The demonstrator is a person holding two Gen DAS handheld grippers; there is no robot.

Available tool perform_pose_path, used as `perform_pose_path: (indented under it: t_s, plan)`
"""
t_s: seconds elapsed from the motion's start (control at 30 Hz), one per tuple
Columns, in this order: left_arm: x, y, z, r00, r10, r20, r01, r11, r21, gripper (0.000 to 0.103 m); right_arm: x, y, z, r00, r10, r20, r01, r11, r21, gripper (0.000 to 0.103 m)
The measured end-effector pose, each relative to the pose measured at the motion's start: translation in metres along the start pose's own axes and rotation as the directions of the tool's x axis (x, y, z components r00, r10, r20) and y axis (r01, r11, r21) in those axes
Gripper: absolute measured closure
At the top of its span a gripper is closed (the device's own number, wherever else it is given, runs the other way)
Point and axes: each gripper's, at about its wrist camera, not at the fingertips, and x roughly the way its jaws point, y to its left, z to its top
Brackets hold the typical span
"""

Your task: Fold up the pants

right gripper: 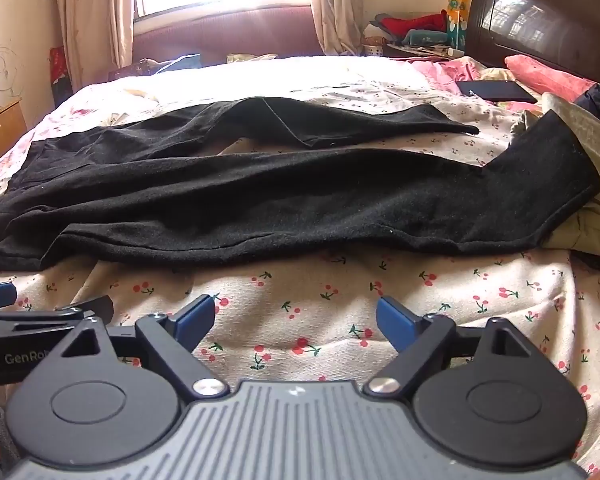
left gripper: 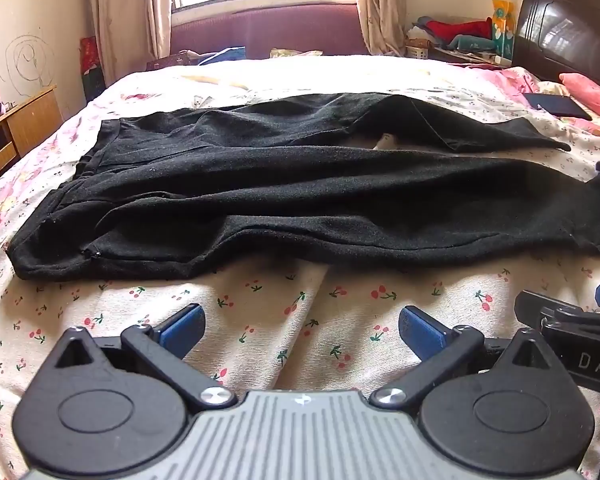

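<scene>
Black pants (left gripper: 284, 196) lie spread across the bed, waistband at the left, both legs running to the right; they also show in the right wrist view (right gripper: 284, 204). The far leg (right gripper: 340, 120) lies apart from the near leg, whose cuff end (right gripper: 548, 160) rests up on a pile of clothes. My left gripper (left gripper: 302, 330) is open and empty, low over the sheet in front of the pants' near edge. My right gripper (right gripper: 294, 320) is open and empty, just right of the left one, also short of the near edge.
The bed has a cherry-print sheet (left gripper: 260, 312). A dark phone (right gripper: 496, 91) and a pink pillow (right gripper: 548, 74) lie at the far right by the dark headboard (right gripper: 540, 20). A pile of olive clothes (right gripper: 588, 200) sits at the right. A wooden cabinet (left gripper: 16, 128) stands left.
</scene>
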Motion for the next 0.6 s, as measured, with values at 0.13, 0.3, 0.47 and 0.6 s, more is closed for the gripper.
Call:
perform_pose_path:
  t_s: [0.13, 0.3, 0.47, 0.6]
  plan:
    - [0.0007, -0.0011, 0.0005, 1.000, 0.005, -0.001, -0.005, 1.000, 0.007, 0.000, 0.0021, -0.0017, -0.0012, 1.000, -0.003, -0.010, 0.003, 1.000, -0.011, 0.017]
    - [0.0005, -0.0019, 0.0004, 1.000, 0.011, -0.004, -0.011, 1.000, 0.009, 0.000, 0.0021, -0.0008, -0.0015, 1.000, 0.009, 0.002, -0.009, 1.000, -0.009, 0.018]
    - [-0.0009, -0.0039, 0.0007, 1.000, 0.010, 0.000, -0.010, 1.000, 0.008, 0.000, 0.0028, -0.0012, -0.0015, 1.000, 0.019, -0.007, -0.019, 1.000, -0.002, 0.020]
    - [-0.0015, -0.0048, 0.0004, 1.000, 0.019, 0.002, -0.019, 1.000, 0.011, 0.000, 0.0036, -0.0019, -0.0016, 1.000, 0.024, -0.021, -0.024, 1.000, 0.005, 0.020]
